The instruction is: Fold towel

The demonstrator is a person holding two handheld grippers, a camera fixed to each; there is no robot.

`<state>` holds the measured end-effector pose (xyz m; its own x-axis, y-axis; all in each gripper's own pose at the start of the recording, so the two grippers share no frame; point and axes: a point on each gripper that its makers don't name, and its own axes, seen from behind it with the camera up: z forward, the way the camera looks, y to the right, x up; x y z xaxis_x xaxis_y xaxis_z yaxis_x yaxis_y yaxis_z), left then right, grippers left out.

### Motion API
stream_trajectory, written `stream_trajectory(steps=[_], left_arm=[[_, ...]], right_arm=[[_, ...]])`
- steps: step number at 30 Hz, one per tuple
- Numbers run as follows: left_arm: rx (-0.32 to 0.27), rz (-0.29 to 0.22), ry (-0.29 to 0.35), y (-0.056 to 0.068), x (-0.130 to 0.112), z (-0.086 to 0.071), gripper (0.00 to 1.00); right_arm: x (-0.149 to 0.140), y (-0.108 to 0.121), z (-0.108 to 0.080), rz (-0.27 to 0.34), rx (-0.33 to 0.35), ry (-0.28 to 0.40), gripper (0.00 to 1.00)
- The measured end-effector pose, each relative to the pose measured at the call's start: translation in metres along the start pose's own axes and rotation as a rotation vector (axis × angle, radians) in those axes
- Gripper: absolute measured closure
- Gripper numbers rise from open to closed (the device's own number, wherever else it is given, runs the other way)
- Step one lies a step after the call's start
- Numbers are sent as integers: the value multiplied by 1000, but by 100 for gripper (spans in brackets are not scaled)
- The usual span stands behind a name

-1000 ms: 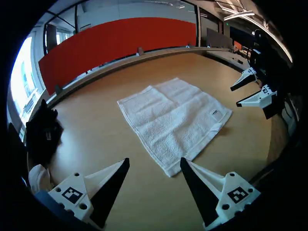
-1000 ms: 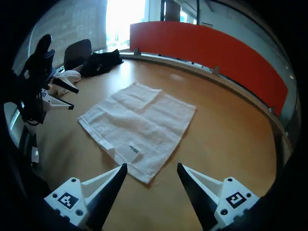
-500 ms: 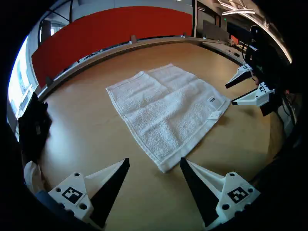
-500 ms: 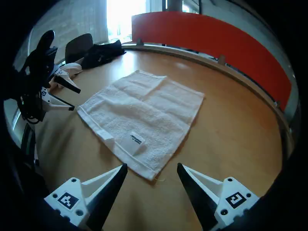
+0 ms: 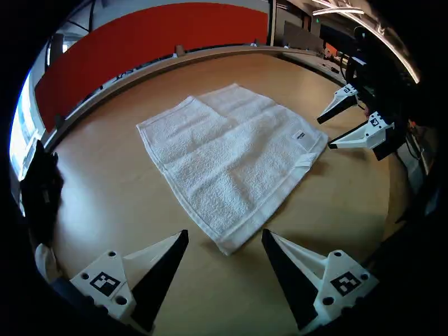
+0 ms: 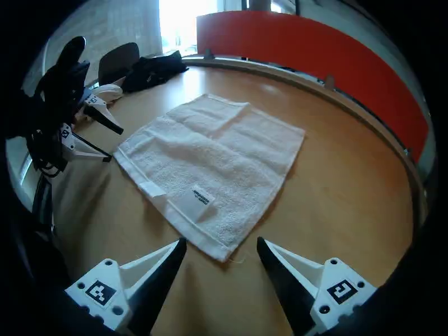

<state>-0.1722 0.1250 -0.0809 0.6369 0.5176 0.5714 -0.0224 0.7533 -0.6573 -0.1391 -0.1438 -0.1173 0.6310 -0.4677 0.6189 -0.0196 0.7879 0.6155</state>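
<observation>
A white towel (image 5: 229, 148) lies flat and spread out on the wooden table (image 5: 112, 185); in the right gripper view the towel (image 6: 215, 159) shows a small label near its close edge. My left gripper (image 5: 224, 246) stands open, its fingertips on either side of the towel's near corner, just above the table. My right gripper (image 6: 221, 255) is open too, with another towel corner between its tips. Each gripper shows in the other's picture: the right gripper (image 5: 350, 120) at the towel's far right corner, the left gripper (image 6: 95, 131) at the towel's left corner.
A red partition (image 5: 140, 45) runs along the table's far edge. Dark clothing (image 6: 151, 70) lies on the table near a chair (image 6: 117, 61) by the window. Bare tabletop surrounds the towel on all sides.
Both grippers have moved closer to the towel, so its near corners now sit between their open fingertips. The towel itself has not moved.
</observation>
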Motion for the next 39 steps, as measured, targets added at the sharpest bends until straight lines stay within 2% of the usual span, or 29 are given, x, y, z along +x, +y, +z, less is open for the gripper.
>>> stream_trajectory(steps=[8,19,26,32,36,39], left_arm=[[-17,6,-26,6,-5,6,3],[-11,15,-28,7,-4,9,3],[-6,9,-31,7,-5,9,7],[2,-3,-32,6,-4,9,23],[11,-12,-31,6,-4,9,43],[16,-19,-31,7,-4,9,51]], right_arm=[[-6,0,4,-16,15,-16,8],[-3,5,7,-41,18,-7,16],[-2,2,7,-51,27,-3,29],[-2,-4,7,-66,40,1,45],[-2,-6,8,-68,44,2,53],[-1,-7,8,-68,44,2,63]])
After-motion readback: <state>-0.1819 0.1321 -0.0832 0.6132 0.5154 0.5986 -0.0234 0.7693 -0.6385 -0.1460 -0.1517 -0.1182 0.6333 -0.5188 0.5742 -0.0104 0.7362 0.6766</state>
